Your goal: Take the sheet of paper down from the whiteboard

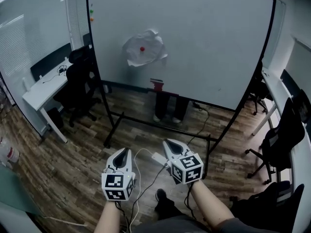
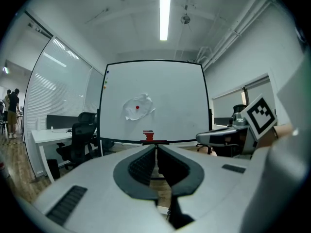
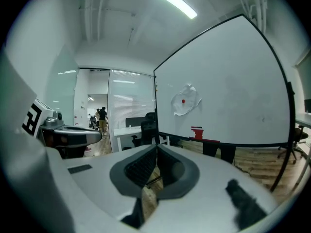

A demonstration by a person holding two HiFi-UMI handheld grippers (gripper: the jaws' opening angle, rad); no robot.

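A crumpled white sheet of paper (image 1: 144,49) hangs on the large whiteboard (image 1: 204,38), pinned by a round red magnet (image 1: 142,48). The same paper (image 2: 137,106) (image 3: 185,100) shows far ahead in both gripper views. My left gripper (image 1: 124,151) is shut and holds nothing; it points at the board from well short of it. My right gripper (image 1: 166,141), beside it, is also shut and holds nothing. Both are low, over the wooden floor, far from the paper.
A red eraser (image 1: 157,84) rests on the board's tray, and someone's legs (image 1: 167,107) show under the board. The black board frame (image 1: 160,125) crosses the floor ahead. A white desk (image 1: 43,89) and black chair (image 1: 80,84) stand left; more chairs (image 1: 282,140) right. Cables (image 1: 146,178) trail below.
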